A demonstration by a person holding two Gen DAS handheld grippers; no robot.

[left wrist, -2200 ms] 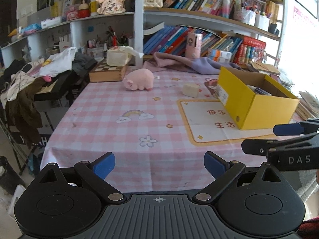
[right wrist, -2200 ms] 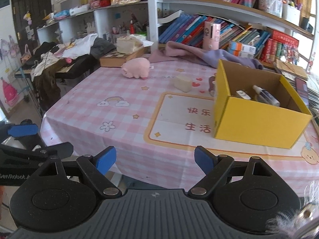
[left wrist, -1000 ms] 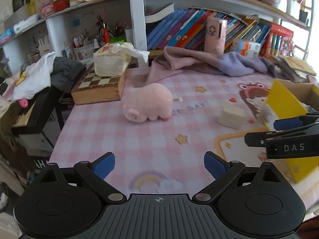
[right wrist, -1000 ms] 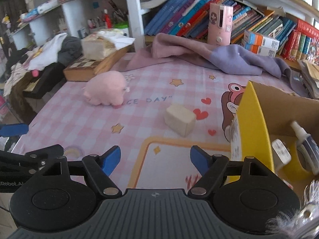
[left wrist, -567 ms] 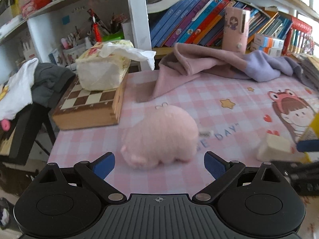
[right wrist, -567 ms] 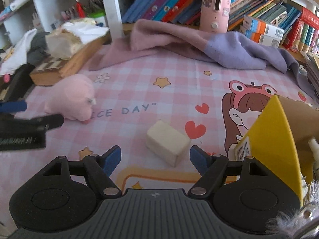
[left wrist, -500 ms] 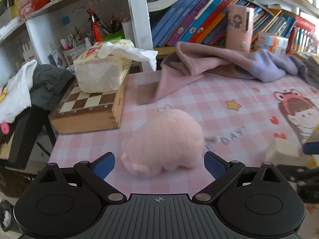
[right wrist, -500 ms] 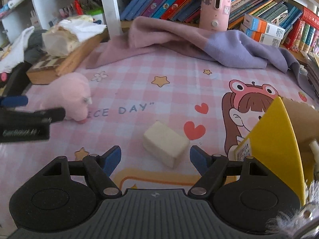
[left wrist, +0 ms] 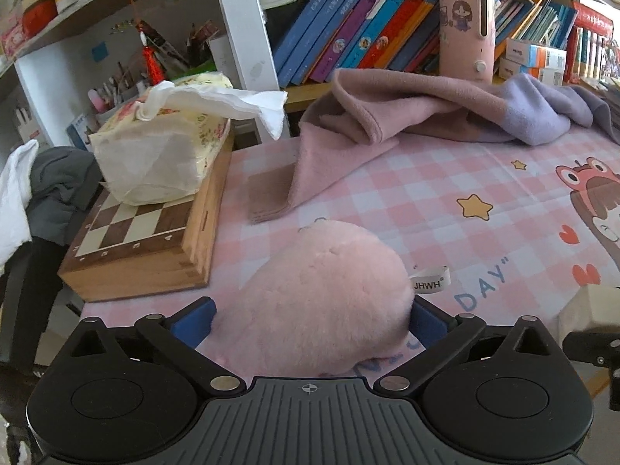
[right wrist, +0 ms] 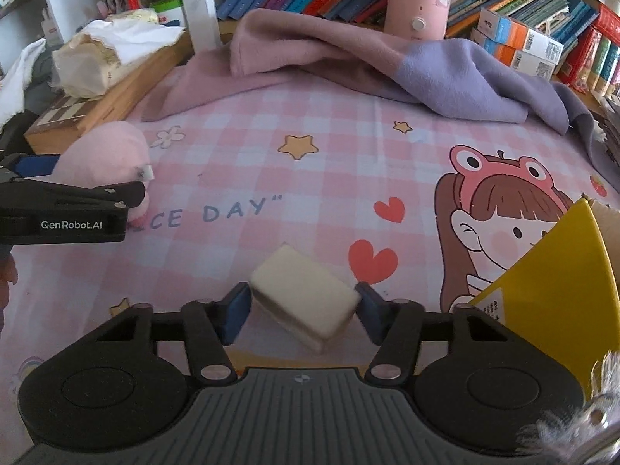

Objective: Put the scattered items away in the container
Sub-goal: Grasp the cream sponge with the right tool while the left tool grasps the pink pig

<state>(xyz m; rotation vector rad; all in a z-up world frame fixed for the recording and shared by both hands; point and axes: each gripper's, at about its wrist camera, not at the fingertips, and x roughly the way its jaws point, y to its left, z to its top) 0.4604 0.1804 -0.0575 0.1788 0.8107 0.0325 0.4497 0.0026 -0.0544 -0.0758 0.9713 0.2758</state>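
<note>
Pink-and-white check cloth w/ stars, hearts, a cartoon girl and "DAY" lettering covers the table. Behind it: white shelves packed w/ books. A pink/purple blanket is heaped at the table's far edge, a pink bottle upright behind it. Far left, a chessboard box w/ a tissue pack on top; clothes piled beyond the table edge.

Left gripper: jaws have just been opening, now wide, w/ the pink plush on the cloth between them. Plush fills the gap; its fur reaches both blue pads, but can't tell if they press. Plush's lower part is hidden by the gripper body; its face can't be made out from the left wrist cam. White tag sticks out on the right. From the right cam, its snout end points right.

Right gripper: jaws have just been closing, now either side of the cream block; pads look right at its ends, contact unclear. Block's long axis runs diagonally, far-left to near-right, across the jaws.

Yellow box is just right of the block; only one corner shows, inside cut off.
</note>
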